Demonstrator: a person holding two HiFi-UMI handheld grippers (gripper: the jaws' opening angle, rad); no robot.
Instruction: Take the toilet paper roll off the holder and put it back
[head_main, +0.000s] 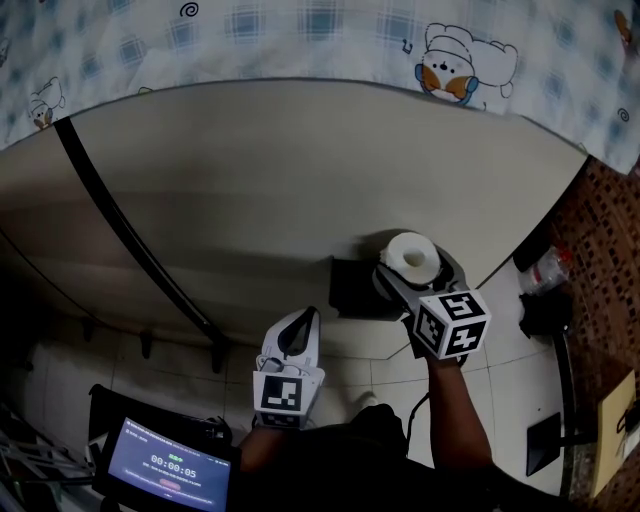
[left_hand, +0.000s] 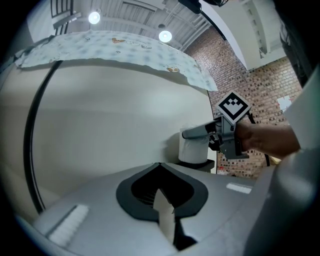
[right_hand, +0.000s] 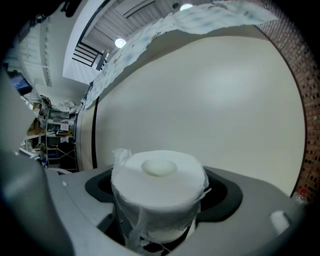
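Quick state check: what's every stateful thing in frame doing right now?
toilet paper roll: upright on its holder, gripped.
holder: loaded, roll not yet lifted off.
right gripper: shut on the toilet paper roll.
left gripper: shut, empty, clear of the roll.
tablet: screen lit, timer showing.
ceiling lights: on.

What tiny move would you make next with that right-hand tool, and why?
Probably lift the right gripper straight up. Its jaws are closed around the toilet paper roll, which seems to stand on the black holder at the wall, so a short vertical rise should free it.
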